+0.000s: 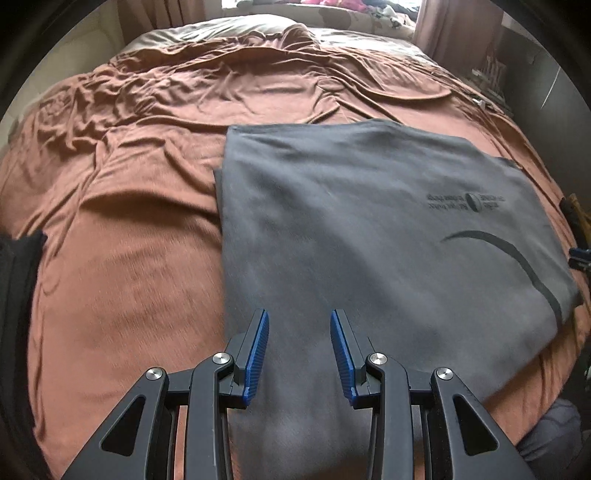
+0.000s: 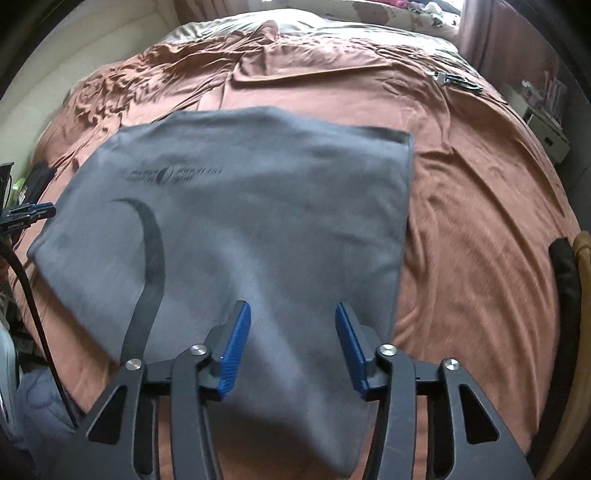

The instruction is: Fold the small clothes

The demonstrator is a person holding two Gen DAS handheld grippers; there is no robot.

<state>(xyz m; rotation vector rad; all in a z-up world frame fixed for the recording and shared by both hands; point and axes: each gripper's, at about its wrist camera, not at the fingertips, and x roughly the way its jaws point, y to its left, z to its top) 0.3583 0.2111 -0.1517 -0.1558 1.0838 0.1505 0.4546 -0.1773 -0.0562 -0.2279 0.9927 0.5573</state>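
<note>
A grey T-shirt (image 1: 369,229) lies folded into a rough rectangle on the brown bedsheet (image 1: 122,258), with dark lettering and a curved black stripe facing up. My left gripper (image 1: 298,319) hovers over its near left part, blue pads apart and nothing pinched between them. In the right wrist view the same T-shirt (image 2: 258,206) spreads ahead. My right gripper (image 2: 291,308) is open above the shirt's near right part, the cloth passing below the gap. The left gripper's blue fingertips (image 2: 35,213) show at that view's left edge.
The wrinkled sheet (image 2: 480,221) covers a wide bed with pillows (image 1: 240,26) at the far end. A black garment (image 1: 18,280) lies at the left edge. Black and tan clothes (image 2: 567,269) sit at the right. A small metal object (image 2: 443,77) lies far right, and a bedside shelf (image 2: 546,125) stands beyond.
</note>
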